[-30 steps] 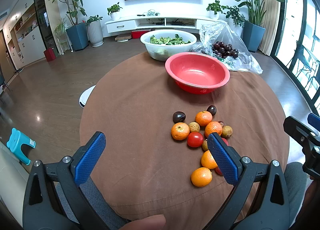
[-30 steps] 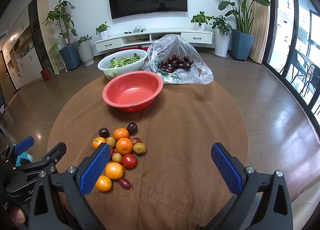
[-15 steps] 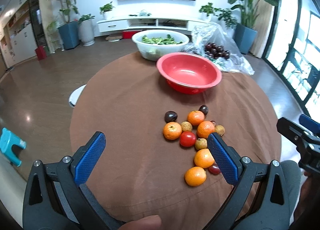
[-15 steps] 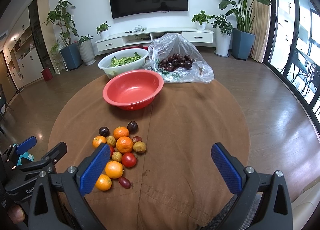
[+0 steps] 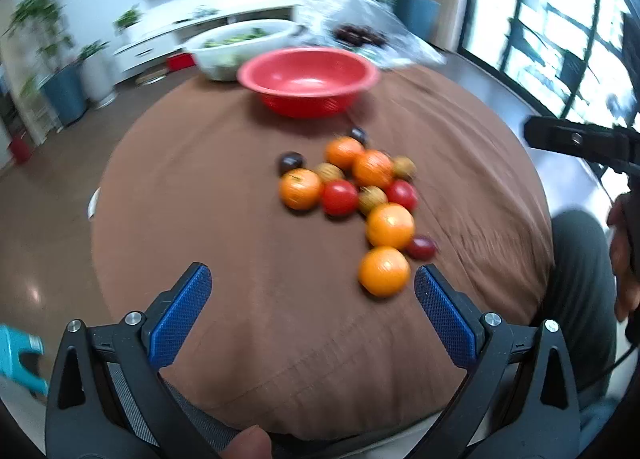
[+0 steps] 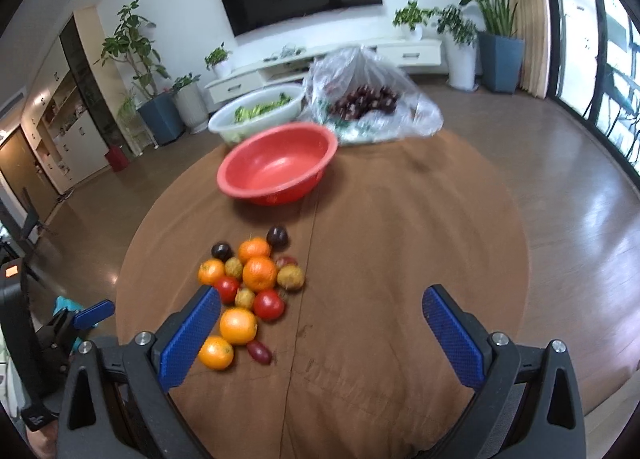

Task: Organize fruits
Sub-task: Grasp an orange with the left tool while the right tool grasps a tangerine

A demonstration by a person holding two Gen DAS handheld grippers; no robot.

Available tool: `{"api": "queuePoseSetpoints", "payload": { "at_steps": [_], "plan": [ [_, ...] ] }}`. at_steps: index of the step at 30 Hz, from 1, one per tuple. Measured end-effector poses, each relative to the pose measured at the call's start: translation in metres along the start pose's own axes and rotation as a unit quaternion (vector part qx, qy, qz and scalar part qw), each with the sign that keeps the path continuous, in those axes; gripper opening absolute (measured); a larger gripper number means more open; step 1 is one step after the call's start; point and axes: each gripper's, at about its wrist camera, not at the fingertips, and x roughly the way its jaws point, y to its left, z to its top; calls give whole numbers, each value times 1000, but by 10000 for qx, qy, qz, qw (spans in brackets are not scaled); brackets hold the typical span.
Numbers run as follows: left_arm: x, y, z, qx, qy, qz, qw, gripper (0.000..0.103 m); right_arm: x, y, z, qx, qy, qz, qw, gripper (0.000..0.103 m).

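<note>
Left gripper point(image 5: 313, 287): jaws wide apart, nothing held, poised over the near edge of the brown table point(image 5: 208, 187), the heap of fruit point(image 5: 352, 195) just ahead and to its right. Fruit heap: oranges, red tomatoes, dark plums and small brownish fruits lying loose and touching one another on the cloth, on the near side of the empty red bowl point(image 6: 276, 169); behind that bowl, a white bowl of greens point(image 6: 256, 115), then a clear bag of dark fruit point(image 6: 372, 103). Right gripper point(image 6: 322, 313): jaws wide apart, nothing held, the heap beside its left finger.
</note>
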Motion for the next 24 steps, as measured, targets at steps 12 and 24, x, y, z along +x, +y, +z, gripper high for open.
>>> {"api": "queuePoseSetpoints", "payload": {
  "at_steps": [12, 24],
  "plan": [
    [50, -25, 2, 1117, 407, -621, 9910, 89, 20, 5, -23, -777, 481, 409, 9950, 96],
    [74, -36, 8, 1416, 694, -1250, 9795, 37, 40, 1, -26, -812, 671, 533, 9930, 88]
  ]
}}
